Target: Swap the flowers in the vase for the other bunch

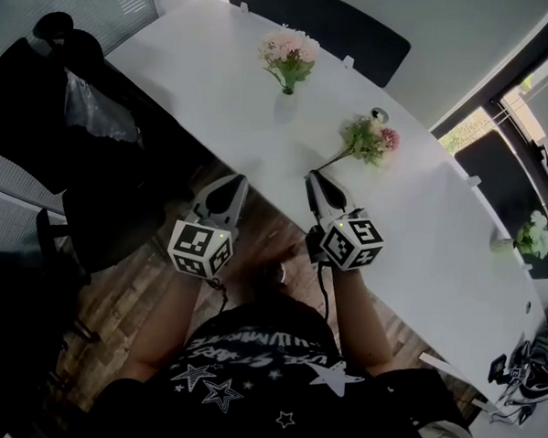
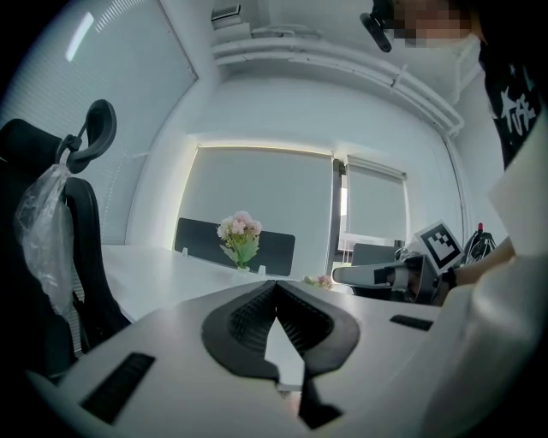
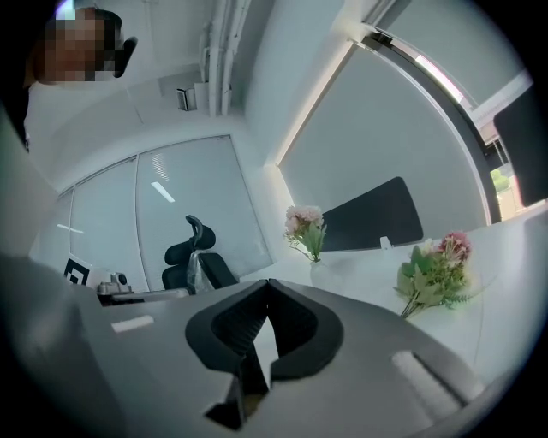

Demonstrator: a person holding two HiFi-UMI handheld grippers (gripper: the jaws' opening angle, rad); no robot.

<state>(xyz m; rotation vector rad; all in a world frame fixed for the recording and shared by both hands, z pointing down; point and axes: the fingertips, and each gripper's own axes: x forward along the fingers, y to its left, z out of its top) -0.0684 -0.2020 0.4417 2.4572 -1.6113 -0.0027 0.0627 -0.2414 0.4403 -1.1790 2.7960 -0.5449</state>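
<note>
Table (image 1: 194,81): bunch (image 1: 371,141) beyond right hand-held gripper (image 1: 311,178)

Head view: soft, even light. White table (image 1: 199,81) is v. bright, nearly washed out, w/ only faint shadows on it. The flowers (image 1: 289,57) at the far side keep their colour and look fairly crisp. Floor (image 1: 132,298) and office chair (image 1: 41,119) at near left are dim, detail lost. Daylight comes in via window (image 1: 536,104) at far right. Both gripper views: strong fisheye, straight lines bow, corners go black. Left gripper view: a glow rims the blind (image 2: 257,188). Parts nearest the lens are soft.
</note>
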